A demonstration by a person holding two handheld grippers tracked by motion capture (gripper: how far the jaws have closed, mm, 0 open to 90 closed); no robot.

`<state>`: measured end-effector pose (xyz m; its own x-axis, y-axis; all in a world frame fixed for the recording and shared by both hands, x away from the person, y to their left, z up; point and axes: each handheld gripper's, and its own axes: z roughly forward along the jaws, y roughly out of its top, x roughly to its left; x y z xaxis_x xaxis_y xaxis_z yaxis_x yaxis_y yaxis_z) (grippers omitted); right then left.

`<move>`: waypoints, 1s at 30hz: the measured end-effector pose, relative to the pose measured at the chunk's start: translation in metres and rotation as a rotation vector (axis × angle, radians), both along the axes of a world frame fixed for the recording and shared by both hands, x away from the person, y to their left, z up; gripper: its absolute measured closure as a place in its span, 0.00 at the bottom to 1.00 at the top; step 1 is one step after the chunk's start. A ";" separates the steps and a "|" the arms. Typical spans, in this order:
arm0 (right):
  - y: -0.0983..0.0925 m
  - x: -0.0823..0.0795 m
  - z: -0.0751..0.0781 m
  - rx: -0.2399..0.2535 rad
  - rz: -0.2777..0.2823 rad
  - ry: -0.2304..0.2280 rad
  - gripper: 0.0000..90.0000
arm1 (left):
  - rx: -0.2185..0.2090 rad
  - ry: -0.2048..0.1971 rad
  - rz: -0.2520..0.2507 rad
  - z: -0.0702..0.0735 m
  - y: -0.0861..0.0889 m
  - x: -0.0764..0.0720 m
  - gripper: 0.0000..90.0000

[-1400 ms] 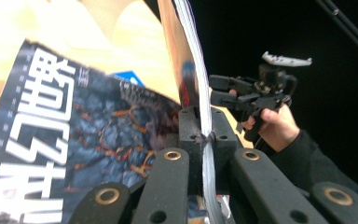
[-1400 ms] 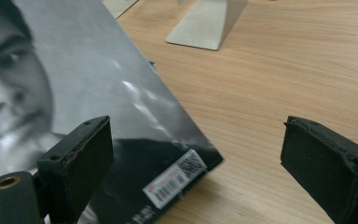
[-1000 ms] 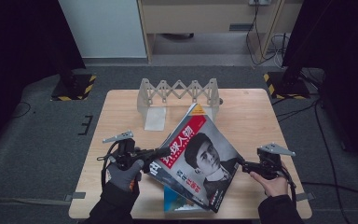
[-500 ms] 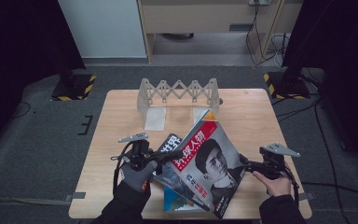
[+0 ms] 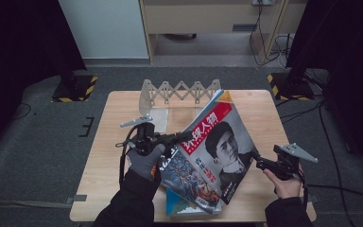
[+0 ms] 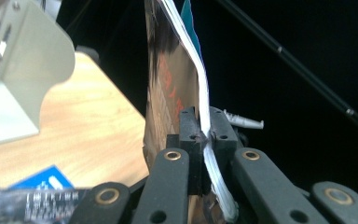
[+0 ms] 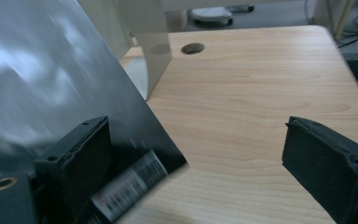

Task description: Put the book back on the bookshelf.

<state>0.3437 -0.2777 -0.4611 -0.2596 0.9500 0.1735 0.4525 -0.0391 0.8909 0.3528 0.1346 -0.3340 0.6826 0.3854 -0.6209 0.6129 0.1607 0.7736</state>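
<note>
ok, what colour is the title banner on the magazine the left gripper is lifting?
Red with white characters, across the top of the magazine cover; clearest in the high view.

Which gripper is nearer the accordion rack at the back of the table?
Left. The left gripper sits just in front of the rack, clamped on the magazine. The right gripper is open by the magazine's lower right corner, farther away.

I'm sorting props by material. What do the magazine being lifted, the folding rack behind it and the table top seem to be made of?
Magazine: glossy coated paper, likely; the cover reflects light and thin white page edges show between the left gripper pads. Folding rack: looks like pale matt plastic or painted metal; hard to tell. Table: light wood or wood-look laminate, with visible grain.
</note>
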 end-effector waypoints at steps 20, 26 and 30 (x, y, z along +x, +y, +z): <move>-0.004 0.007 -0.010 -0.062 -0.017 0.033 0.08 | -0.002 -0.100 0.226 0.040 0.073 0.010 0.96; -0.003 0.009 -0.015 -0.092 -0.008 0.065 0.07 | 0.002 -0.138 0.283 0.051 0.089 0.010 0.96; -0.002 0.012 -0.019 -0.124 0.000 0.104 0.07 | 0.006 -0.152 0.314 0.056 0.096 0.010 0.96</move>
<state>0.3554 -0.2793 -0.4798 -0.2464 0.9658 0.0813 0.5429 0.0681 0.8370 0.3630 0.2310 -0.2781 0.6146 0.5944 -0.5185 0.4125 0.3181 0.8536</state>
